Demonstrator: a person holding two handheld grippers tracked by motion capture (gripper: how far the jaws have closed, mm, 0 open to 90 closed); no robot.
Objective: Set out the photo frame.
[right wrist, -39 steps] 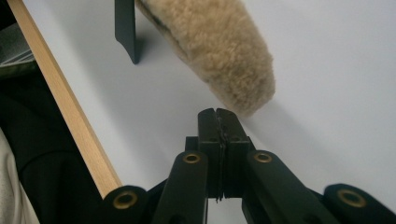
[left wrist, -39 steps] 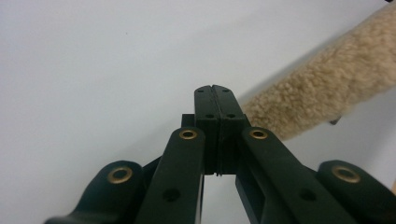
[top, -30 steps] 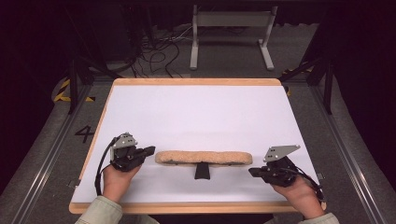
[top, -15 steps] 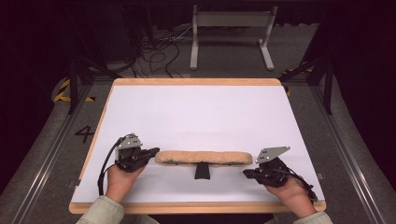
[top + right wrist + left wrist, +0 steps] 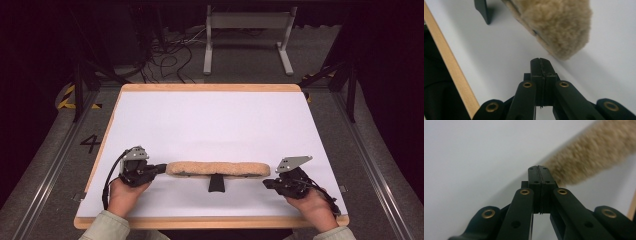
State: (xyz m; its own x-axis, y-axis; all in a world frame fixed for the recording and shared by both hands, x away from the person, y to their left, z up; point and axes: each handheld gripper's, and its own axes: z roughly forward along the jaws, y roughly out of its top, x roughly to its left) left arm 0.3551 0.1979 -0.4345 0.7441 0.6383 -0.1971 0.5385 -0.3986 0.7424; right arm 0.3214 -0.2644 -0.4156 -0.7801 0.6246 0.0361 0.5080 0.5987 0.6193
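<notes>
A long tan fleecy pad (image 5: 217, 169) lies crosswise on the white table (image 5: 215, 120), near its front edge, with a short black stub (image 5: 216, 183) sticking out toward me at its middle. My left gripper (image 5: 161, 167) is shut, its tip at the pad's left end (image 5: 584, 160); I cannot tell if it touches. My right gripper (image 5: 266, 184) is shut too, with its tip a short way off the pad's right end (image 5: 559, 25). In the left gripper view the jaws (image 5: 539, 170) are pressed together with nothing between them, and so are those in the right gripper view (image 5: 540, 62).
The table has a wooden rim (image 5: 210, 221) along the front and sides. Behind it stand a grey metal frame (image 5: 247, 35) and loose cables (image 5: 165, 55) on the dark floor. Rails (image 5: 45, 170) run along both sides.
My right gripper has slid left, closer to the pad's right end. The left gripper has crept right up to the pad's left end. The pad has not moved.
</notes>
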